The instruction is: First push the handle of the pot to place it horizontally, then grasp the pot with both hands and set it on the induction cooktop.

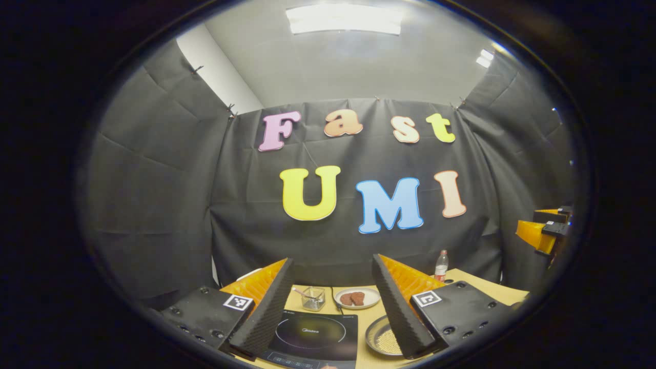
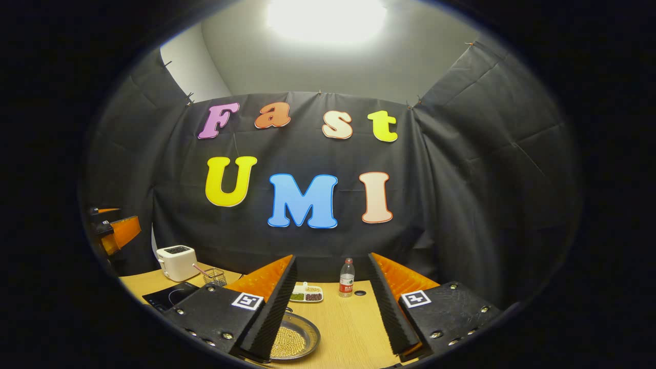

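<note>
Left tool (image 1: 333, 302): fingers spread, nothing held, raised above the induction cooktop (image 1: 313, 335) on the table (image 1: 492, 287). Right tool (image 2: 333, 302): fingers spread, nothing held, above the metal pot (image 2: 294, 339). Pot just right of cooktop; handle and long axis cannot be told. Step judged: handle push not begun; next, lower to find handle.

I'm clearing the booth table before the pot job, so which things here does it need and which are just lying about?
For the job: induction cooktop; shallow metal pan of grains, likely the pot; left gripper; right gripper, both open.
Lying about: toaster; wire basket; water bottle; divided dish; plate of brown pieces.
</note>
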Demonstrator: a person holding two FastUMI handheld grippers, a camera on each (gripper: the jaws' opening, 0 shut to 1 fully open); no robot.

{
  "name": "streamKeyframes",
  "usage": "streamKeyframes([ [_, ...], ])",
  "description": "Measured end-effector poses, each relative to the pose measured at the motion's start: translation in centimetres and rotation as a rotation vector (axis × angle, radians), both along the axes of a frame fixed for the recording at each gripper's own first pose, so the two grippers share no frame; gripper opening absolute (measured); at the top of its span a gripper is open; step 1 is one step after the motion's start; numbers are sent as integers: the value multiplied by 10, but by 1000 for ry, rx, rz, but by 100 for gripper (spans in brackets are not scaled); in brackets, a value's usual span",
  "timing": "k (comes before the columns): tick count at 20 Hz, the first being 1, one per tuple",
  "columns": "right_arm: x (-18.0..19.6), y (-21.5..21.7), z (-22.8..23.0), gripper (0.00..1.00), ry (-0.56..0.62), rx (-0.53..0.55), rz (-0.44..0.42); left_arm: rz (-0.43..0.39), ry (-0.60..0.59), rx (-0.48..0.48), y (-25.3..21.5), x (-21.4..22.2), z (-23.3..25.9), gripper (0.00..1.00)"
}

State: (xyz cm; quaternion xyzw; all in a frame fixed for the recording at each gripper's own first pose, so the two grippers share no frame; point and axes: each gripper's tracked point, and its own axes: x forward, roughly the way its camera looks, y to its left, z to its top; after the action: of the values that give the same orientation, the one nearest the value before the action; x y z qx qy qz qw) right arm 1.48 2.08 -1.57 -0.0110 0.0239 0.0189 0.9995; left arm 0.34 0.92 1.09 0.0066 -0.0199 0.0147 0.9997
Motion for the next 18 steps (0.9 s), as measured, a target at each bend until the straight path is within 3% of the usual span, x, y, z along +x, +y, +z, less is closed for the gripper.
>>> streamKeyframes([
  [3, 2, 2, -4, 78, 10, -13, -4, 3, -7, 1, 5, 1, 2, 99],
  [4, 1, 7, -4, 52, 15, -5, 2, 5, -7, 0, 6, 0, 0, 97],
  [7, 3, 22, -12, 48, 35, 10, 42, 8, -7, -9, 12, -1, 2, 97],
  [8, -3, 17, -13, 48, 42, -2, 12, 9, -7, -11, 14, -1, 1, 97],
  [10, 4, 26, -17, 21, 64, 4, 35, 16, -9, -12, 21, -2, 2, 100],
  [12, 2, 36, -26, 21, 88, 4, 58, 20, -15, -17, 27, -3, 4, 97],
  [13, -1, 31, -26, 21, 83, -8, 24, 24, -16, -18, 31, -4, 4, 97],
  [14, 0, 26, -19, 2, 71, -11, 17, 27, -17, -19, 36, -5, 4, 96],
  [15, 1, 40, -24, 1, 72, -3, 38, 32, -17, -18, 40, -6, 4, 100],
  [16, 0, 54, -29, 6, 86, 7, 72, 35, -16, -19, 45, -7, 3, 97],
  [18, -3, 73, -39, 5, 120, 23, 137, 42, -12, -16, 54, -9, 1, 97],
])
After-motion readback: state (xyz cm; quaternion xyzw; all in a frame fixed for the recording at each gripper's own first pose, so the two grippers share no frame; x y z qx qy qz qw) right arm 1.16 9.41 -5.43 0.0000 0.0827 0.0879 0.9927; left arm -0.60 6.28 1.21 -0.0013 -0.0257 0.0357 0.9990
